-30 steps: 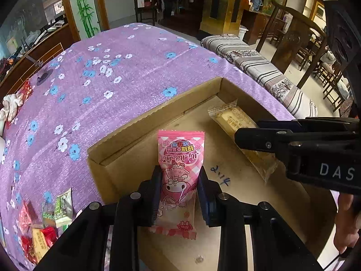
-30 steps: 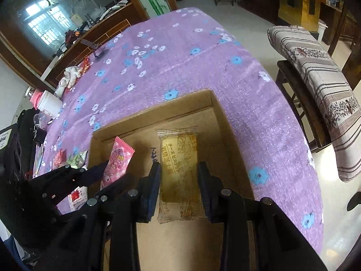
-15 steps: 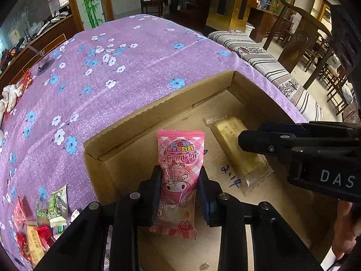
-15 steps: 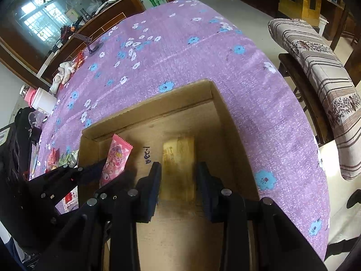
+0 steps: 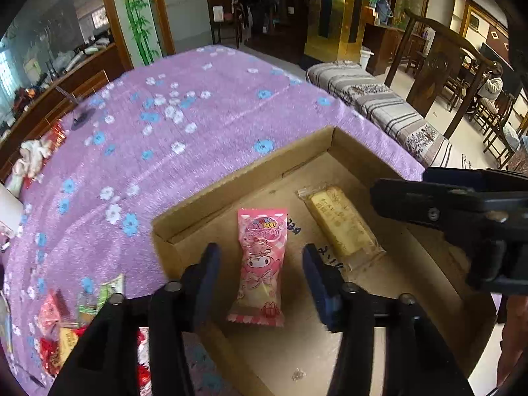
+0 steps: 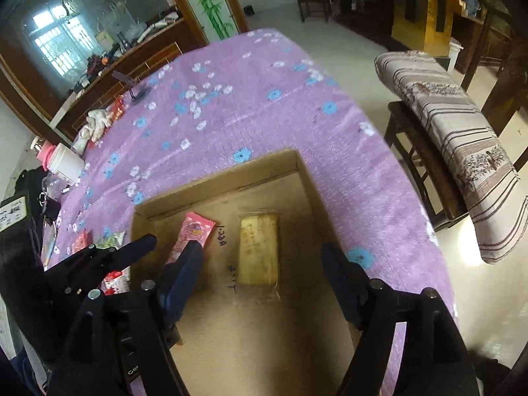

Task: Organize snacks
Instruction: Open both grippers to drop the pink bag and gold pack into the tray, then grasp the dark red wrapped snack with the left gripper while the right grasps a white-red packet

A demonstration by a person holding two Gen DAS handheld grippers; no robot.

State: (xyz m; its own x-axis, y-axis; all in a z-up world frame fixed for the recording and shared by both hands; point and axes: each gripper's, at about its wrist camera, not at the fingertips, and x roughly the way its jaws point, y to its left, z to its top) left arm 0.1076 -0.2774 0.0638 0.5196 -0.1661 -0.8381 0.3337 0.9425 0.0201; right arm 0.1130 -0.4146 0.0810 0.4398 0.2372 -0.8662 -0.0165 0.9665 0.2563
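1. Two snacks lie flat on the floor of the cardboard box: a pink snack packet and a yellow snack bar in clear wrap, side by side, near each other but not touching.
2. My left gripper hangs over the pink snack packet with its jaws opening; the packet sits between the fingers, a clear gap on both sides, pads not pressing it.
3. My right gripper hangs over the yellow snack bar, jaws opening wide; the bar lies between the fingers, nothing touching it.
4. In the right wrist view the pink snack packet is toward the box's left wall, its lower end hidden behind my right gripper's left finger; the bar is nearer the middle, closer to the far wall than to the near edge.
5. The box sits at the near right edge of the table, on a purple flowered cloth.
6. More loose snacks are piled on the cloth just left of the box, at the near edge of the table.
7. Handwritten marks show on the box floor between the two snacks.
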